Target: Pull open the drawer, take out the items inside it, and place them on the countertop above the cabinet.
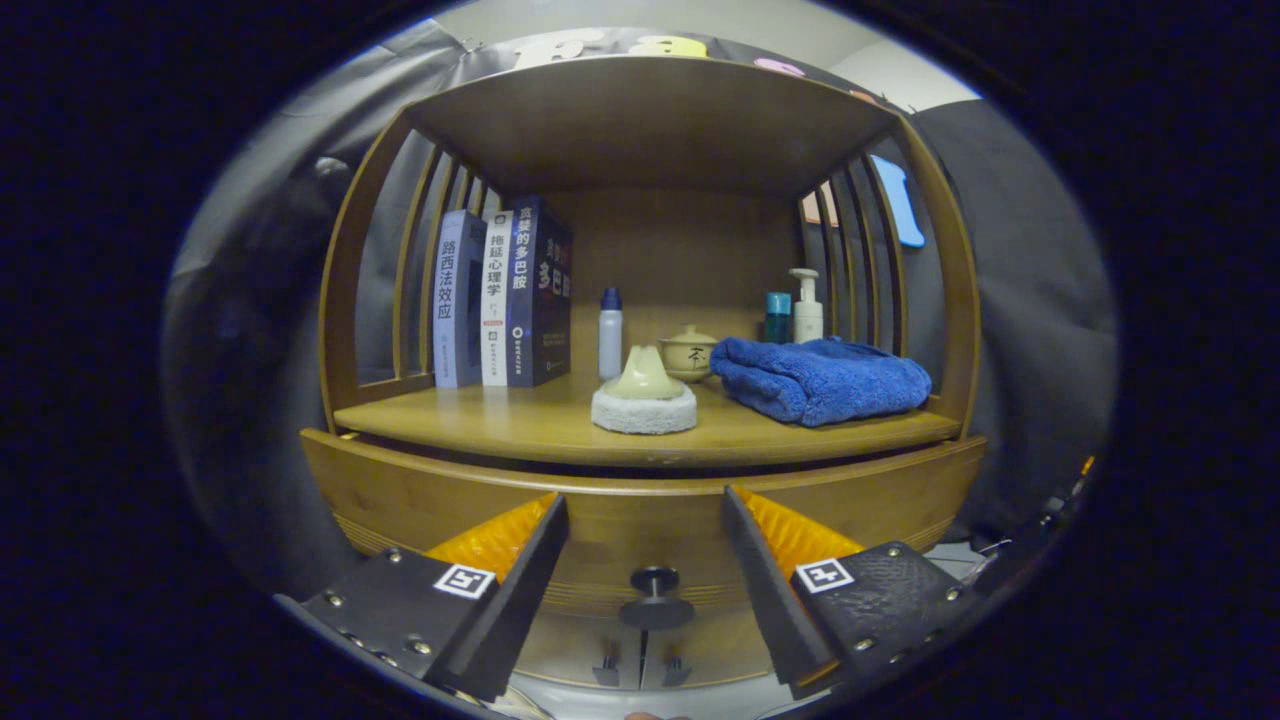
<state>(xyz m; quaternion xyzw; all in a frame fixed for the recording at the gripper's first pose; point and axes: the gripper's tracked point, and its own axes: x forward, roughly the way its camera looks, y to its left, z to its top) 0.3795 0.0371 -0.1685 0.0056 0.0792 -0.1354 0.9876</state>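
Under the shelf with the books (500,300) and the blue towel (820,378), the drawer (640,515) is shut, and the gripper (645,545) holds its fingers wide apart on each side of the little knob (655,598), probably ready to grab it and pull.

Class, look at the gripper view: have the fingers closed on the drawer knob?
No: the gripper is open, its fingers spread to either side of the drawer knob without touching it.
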